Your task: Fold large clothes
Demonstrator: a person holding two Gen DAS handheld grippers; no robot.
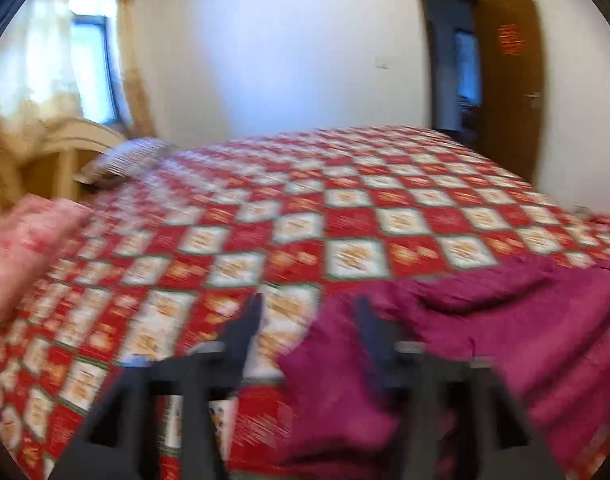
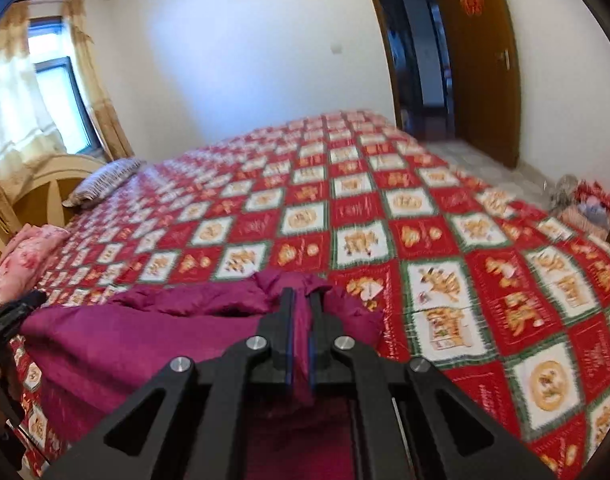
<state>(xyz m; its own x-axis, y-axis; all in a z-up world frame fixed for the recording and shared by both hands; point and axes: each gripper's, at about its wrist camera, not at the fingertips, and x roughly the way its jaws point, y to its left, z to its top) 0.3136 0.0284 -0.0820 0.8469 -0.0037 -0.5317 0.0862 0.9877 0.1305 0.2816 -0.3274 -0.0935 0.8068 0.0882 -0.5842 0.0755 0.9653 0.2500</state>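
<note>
Left wrist view motion-blurred, magenta garment [image 2: 145,340] hidden under right tool [image 2: 301,300]

A magenta garment [image 2: 145,336], quilted-looking & rumpled, sprawls across the near edge of a red-and-white patterned bedspread [image 2: 385,208], one fold bunched up at its far right corner, poss. a sleeve or collar – blur hides which.

The magenta garment [image 2: 153,332] is soft, faintly sheened cloth, the bedspread [image 2: 385,220] printed cotton-like fabric, the right gripper [image 2: 301,300] matt black plastic with shiny metal bolts.
</note>
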